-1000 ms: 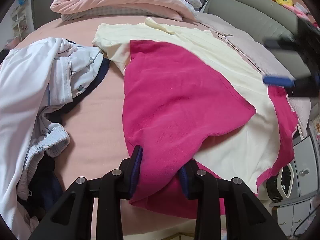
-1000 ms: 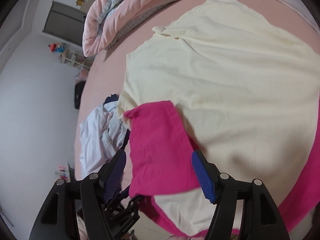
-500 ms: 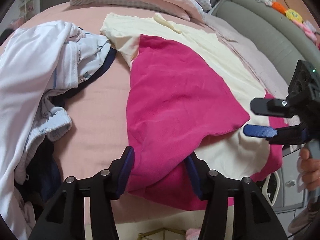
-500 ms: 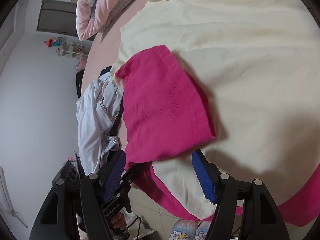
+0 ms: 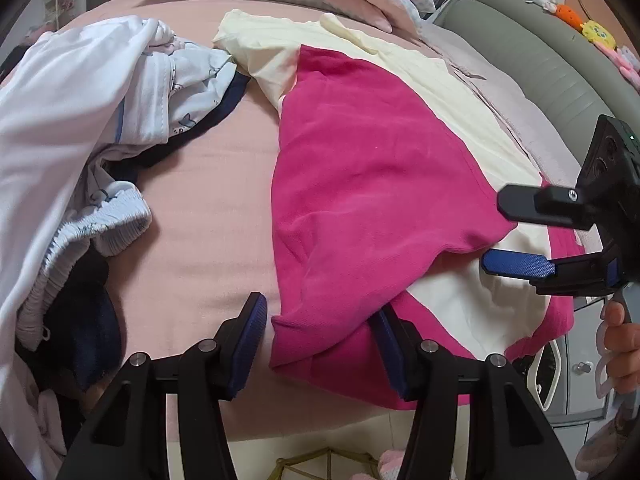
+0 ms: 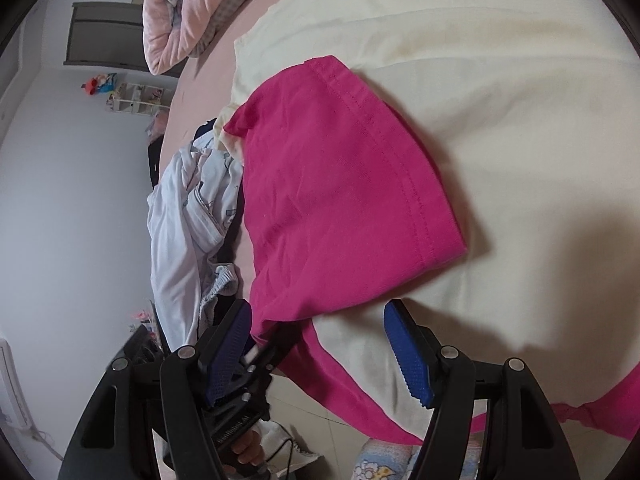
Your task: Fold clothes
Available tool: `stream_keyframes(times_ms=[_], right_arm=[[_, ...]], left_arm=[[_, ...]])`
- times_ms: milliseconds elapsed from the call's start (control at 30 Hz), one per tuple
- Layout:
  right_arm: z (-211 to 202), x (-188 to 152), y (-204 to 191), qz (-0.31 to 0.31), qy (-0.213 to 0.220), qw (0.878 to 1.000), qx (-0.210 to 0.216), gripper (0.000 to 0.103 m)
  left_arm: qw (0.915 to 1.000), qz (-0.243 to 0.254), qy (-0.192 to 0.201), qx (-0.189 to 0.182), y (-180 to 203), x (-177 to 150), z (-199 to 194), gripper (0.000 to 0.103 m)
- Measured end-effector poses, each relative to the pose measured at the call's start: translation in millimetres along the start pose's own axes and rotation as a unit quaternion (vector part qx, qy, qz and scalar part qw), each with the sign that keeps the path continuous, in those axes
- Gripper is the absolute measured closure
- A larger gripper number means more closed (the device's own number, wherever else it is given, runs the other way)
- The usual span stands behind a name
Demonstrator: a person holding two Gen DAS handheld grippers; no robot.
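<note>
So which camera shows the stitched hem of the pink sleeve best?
The right wrist view: the pink sleeve fills its middle and the double stitching along the hem is sharp. The left wrist view shows the same sleeve flatter and from its other side, its hem only a thin edge.

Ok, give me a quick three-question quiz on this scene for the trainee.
1. True or false: the magenta flap lies folded on top of the cream shirt.
2. In the left wrist view, on which side of the flap is the white pile? A) left B) right C) on top of it
3. Fill in: the right tool is ___ (open or shut).

Key: 1 true. 2 A. 3 open, gripping nothing.
</note>
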State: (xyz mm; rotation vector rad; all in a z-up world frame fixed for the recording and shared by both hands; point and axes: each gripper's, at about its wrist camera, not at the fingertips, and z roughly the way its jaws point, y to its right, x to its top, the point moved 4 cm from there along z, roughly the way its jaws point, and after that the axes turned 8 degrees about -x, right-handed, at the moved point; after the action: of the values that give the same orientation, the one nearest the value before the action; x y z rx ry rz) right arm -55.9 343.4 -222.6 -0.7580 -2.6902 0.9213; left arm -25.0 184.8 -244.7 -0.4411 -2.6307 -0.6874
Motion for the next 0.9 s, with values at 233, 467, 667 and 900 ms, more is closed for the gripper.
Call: stream_keyframes(times_ms=[233, 467, 667, 900], right_arm=[[6.8, 4.7, -5.0, 0.004, 0.019, 1.000, 0.004, 0.035], [12.4, 15.6, -8.2, -0.015, 0.049, 0.998, -0.028, 0.035], [14.3, 27.6, -4.5, -0.024, 0.067, 0.996, -0.056, 0.035], [15.7, 28.3, -4.5, -0.072, 0.093, 0.987, -0.108, 0.067]], left_arm=[[0.9996, -0.013, 0.015, -0.020, -3.9, 0.0, -3.2, 0.053], [0.9996, 0.022, 0.016, -0.003, 4.6, -1.9, -4.2, 0.061], [0.9996, 0.024, 0.014, -0.003, 4.7, -3.0, -5.0, 0.065], [0.9994, 0.031, 0.016, -0.003, 5.5, -6.0, -7.5, 0.069]])
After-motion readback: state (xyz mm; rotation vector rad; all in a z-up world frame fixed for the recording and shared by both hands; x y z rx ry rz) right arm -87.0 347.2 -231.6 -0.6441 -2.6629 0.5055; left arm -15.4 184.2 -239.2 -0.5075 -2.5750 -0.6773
